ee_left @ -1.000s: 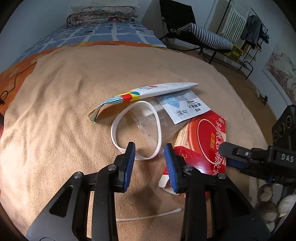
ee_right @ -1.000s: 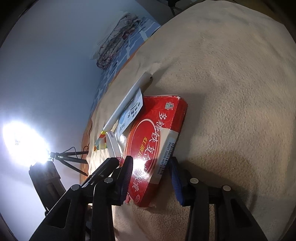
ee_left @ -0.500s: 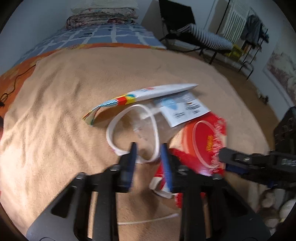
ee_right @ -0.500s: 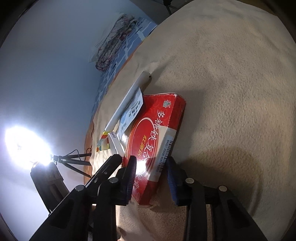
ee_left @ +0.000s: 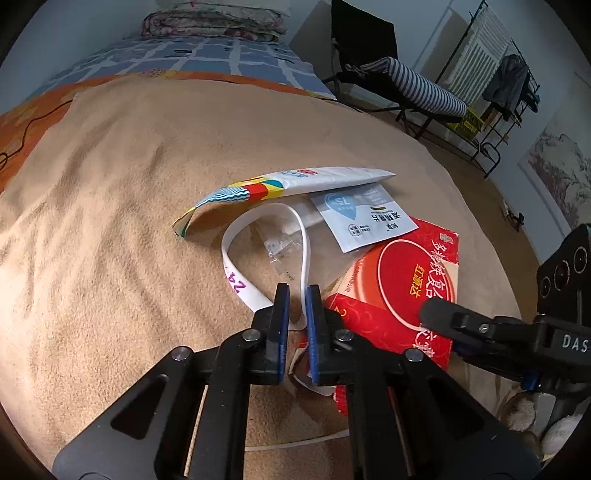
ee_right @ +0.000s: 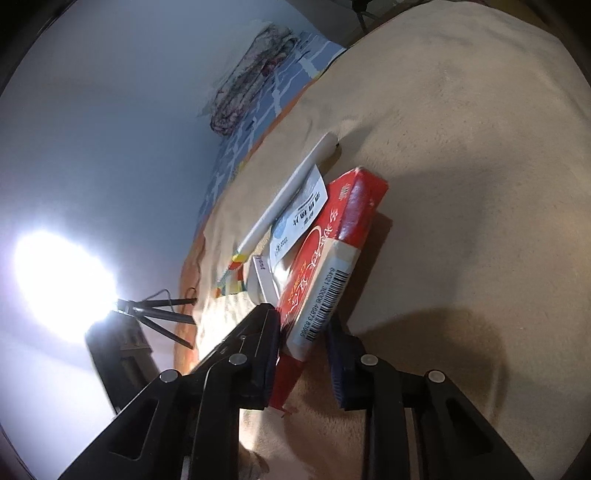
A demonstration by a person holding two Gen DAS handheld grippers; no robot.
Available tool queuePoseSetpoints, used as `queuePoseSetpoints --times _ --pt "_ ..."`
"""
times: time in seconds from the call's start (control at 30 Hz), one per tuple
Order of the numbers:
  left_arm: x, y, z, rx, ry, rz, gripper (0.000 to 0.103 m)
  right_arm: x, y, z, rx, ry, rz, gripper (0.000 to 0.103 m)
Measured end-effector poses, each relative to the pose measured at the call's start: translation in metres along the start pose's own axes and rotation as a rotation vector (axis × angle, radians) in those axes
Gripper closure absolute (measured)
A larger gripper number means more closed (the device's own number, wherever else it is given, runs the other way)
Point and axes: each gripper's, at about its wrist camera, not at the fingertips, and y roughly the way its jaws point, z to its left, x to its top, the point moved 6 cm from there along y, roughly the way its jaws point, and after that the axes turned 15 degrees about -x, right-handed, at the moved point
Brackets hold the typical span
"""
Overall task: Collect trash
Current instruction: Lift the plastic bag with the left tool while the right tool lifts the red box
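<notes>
A heap of trash lies on the tan blanket (ee_left: 129, 221). It holds a clear bag with a white rim (ee_left: 236, 273), a colourful wrapper (ee_left: 295, 182), a white and blue sachet (ee_left: 364, 221) and a red box (ee_left: 406, 288). My left gripper (ee_left: 297, 291) is closing, and the bag's white rim runs pinched between its pads. My right gripper (ee_right: 304, 325) is also closing, its pads pressing the red box (ee_right: 325, 280), which is tipped up on one long edge. One of its fingers (ee_left: 443, 315) lies over the box top. A thin white strip (ee_left: 295, 443) lies under my left gripper.
Folded quilts (ee_left: 210, 22) sit at the bed's far end. Off the bed to the right stand a striped folding chair (ee_left: 417, 85) and a clothes rack (ee_left: 498, 92). A bright lamp on a tripod (ee_right: 62, 288) glares in the right wrist view. Something furry (ee_left: 524, 417) lies at lower right.
My left jaws have narrowed from wide apart to a thin gap on the bag's white rim. The right jaws have closed on the red box, which has tipped from flat up onto its edge.
</notes>
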Motion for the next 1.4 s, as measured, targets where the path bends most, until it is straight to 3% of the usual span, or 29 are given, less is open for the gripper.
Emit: queuePoseSetpoints --times 0.27,0.43,0.57,0.63,0.7,0.87,1.17,1.4 --pt "0.004 0.002 -0.013 0.028 0.033 -0.008 0.055 0.0 -0.023 0.001 -0.09 -0.082 -0.045 0.08" --pt "0.003 0.013 -0.018 0.052 0.051 0.017 0.055 -0.002 -0.043 -0.005 -0.136 -0.129 -0.074 0.08" --pt "0.005 0.016 -0.007 0.093 0.006 0.015 0.091 -0.004 -0.053 -0.008 -0.152 -0.151 -0.088 0.08" --pt "0.006 0.012 0.0 0.039 -0.055 0.001 0.095 -0.005 -0.056 -0.01 -0.154 -0.157 -0.092 0.08" --pt "0.007 0.004 0.005 0.005 -0.101 -0.019 0.095 -0.005 -0.059 -0.009 -0.158 -0.165 -0.1 0.081" --pt "0.005 -0.021 0.003 -0.018 -0.091 -0.041 0.096 -0.008 -0.074 -0.007 -0.154 -0.179 -0.122 0.084" --pt "-0.005 -0.072 -0.016 -0.013 0.006 -0.073 0.096 -0.02 -0.096 -0.002 -0.177 -0.217 -0.152 0.089" --pt "-0.031 -0.07 -0.001 0.015 -0.01 0.019 0.096 -0.033 -0.098 0.002 -0.214 -0.258 -0.156 0.089"
